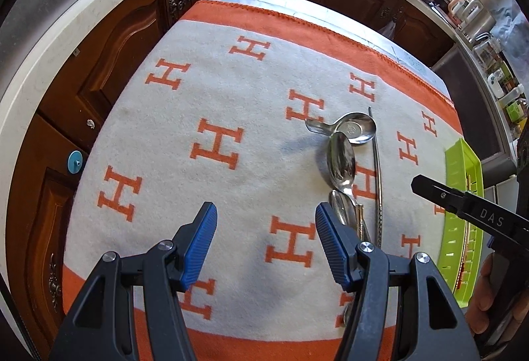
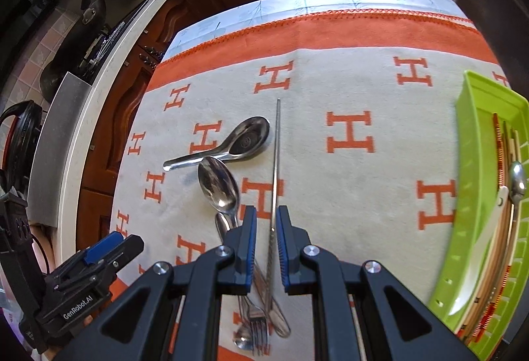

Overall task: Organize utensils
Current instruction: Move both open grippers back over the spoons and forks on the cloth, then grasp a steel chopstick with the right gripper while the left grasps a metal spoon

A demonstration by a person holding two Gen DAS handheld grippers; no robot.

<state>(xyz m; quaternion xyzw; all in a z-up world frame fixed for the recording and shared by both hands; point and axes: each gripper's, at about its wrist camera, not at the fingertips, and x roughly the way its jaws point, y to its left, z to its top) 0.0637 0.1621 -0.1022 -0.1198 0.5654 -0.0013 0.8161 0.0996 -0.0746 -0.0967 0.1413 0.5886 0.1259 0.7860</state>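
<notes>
On woolly blanket [image 2: 330, 90] — slim steel chopstick [image 2: 277, 142], rounded spoons [image 2: 220, 182].

Both tools are built of matte black plastic arms, angular, with triangular cut-outs in their near parts. The left gripper [image 1: 266, 219] carries ribbed blue pads [image 1: 201, 242] on the inner faces of its jaws, and round silver screw heads sit at the pivots. The right gripper [image 2: 266, 222] has the same blue ribbed pads [image 2: 285, 248] and silver screws. White lettering marks the sides: "DAS" on the right tool, "GenRobot.AI" on the left one.
</notes>
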